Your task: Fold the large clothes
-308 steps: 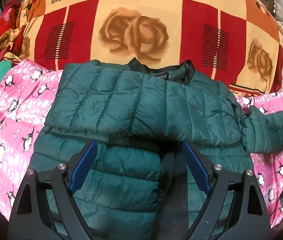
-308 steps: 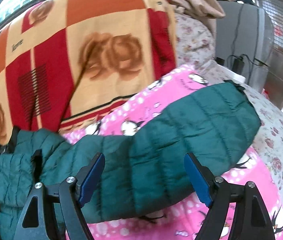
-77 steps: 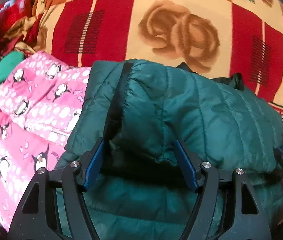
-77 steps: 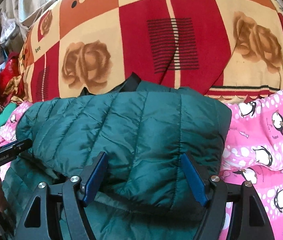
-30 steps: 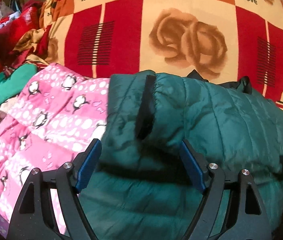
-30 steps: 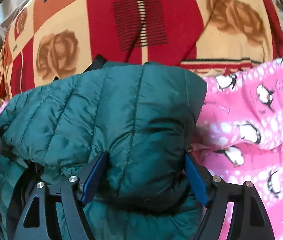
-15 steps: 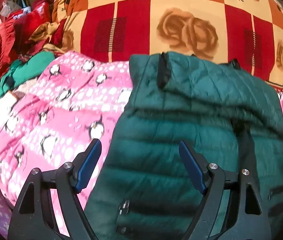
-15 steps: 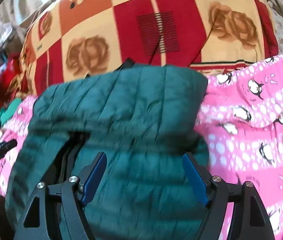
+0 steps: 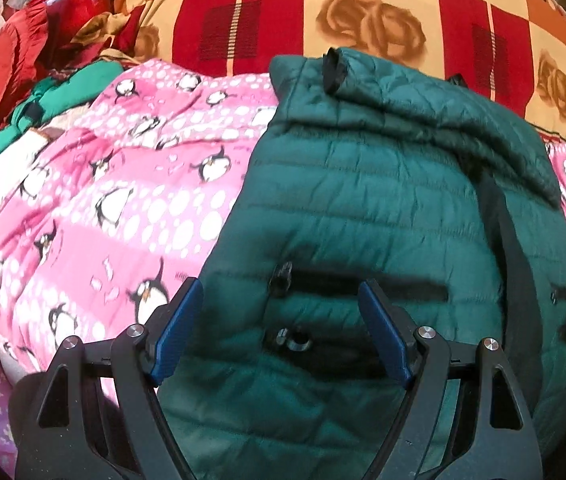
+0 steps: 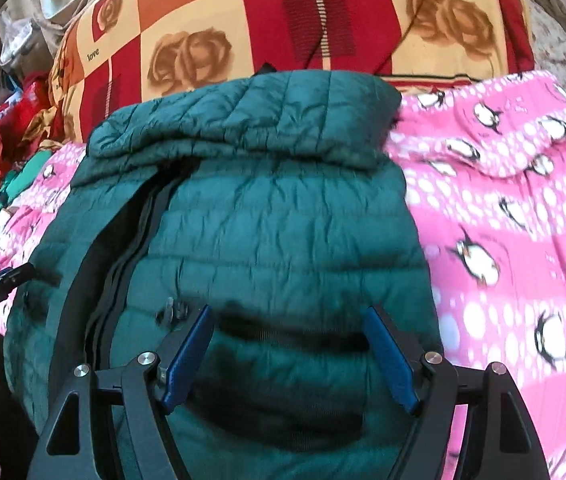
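Compared with 1 second ago, I see both of my grippers have pulled back from the folded sleeves toward the hem, so much more of the green puffer jacket (image 9: 363,208) shows in each wrist view. My left gripper (image 9: 283,336) hovers over the lower left front with its jaws spread wide and nothing clamped between them; a pocket zipper pull (image 9: 281,274) lies just ahead of it. My right gripper (image 10: 289,354) sits over the lower right front, equally wide and empty. The jacket lies front up on the pink penguin blanket (image 10: 503,220), its long axis running from the hem near me to the collar, which points away toward the red and orange rose-print blanket (image 9: 363,20). Both sleeves (image 10: 251,120) are folded across the chest.
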Demonstrator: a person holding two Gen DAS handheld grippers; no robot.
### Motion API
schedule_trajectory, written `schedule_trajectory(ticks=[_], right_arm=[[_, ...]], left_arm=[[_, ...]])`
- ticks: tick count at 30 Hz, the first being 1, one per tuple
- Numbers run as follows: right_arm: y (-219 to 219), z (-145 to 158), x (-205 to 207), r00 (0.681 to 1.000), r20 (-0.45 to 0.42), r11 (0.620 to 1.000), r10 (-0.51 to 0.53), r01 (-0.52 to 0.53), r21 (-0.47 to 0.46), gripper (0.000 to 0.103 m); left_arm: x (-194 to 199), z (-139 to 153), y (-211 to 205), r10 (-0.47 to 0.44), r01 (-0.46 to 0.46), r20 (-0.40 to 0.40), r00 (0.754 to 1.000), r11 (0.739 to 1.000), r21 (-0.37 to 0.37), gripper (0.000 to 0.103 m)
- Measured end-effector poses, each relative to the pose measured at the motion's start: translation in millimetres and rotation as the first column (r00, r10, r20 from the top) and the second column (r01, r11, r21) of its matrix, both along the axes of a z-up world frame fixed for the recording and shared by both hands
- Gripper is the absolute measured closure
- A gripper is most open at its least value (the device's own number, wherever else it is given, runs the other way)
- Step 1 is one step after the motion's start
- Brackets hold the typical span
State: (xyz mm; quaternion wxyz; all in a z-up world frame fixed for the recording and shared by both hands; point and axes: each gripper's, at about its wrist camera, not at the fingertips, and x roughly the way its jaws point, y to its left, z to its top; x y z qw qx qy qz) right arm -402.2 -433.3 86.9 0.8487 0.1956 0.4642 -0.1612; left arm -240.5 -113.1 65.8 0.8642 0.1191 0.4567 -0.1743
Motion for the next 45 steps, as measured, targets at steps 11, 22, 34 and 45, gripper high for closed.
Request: schedule_trajectory(ticks=[11, 22, 34, 45], right_arm=[[19, 1, -37, 1.0, 0.005, 1.0, -0.024, 0.024, 0.011, 0.027], [21, 10, -66, 0.999, -0.017, 0.999, -0.04, 0.041, 0.012, 0.027], [11, -9, -119, 0.995, -0.097, 0.994, -0.032, 0.041, 0.098, 0.024], [13, -25, -125, 0.993, -0.113, 0.971, 0.024, 0.004, 0.238, 0.024]], left_arm=[[-19, -5, 20, -0.005, 0.005, -0.01, 1.0, 1.0, -0.001, 0.023], [-28, -2, 43, -0.034, 0.026, -0.095, 0.995, 0.996, -0.083, 0.023], [-16, -27, 102, -0.034, -0.039, -0.322, 0.946, 0.975, -0.22, 0.023], [-25, -47, 106, -0.083, -0.003, -0.373, 0.924, 0.974, -0.225, 0.011]])
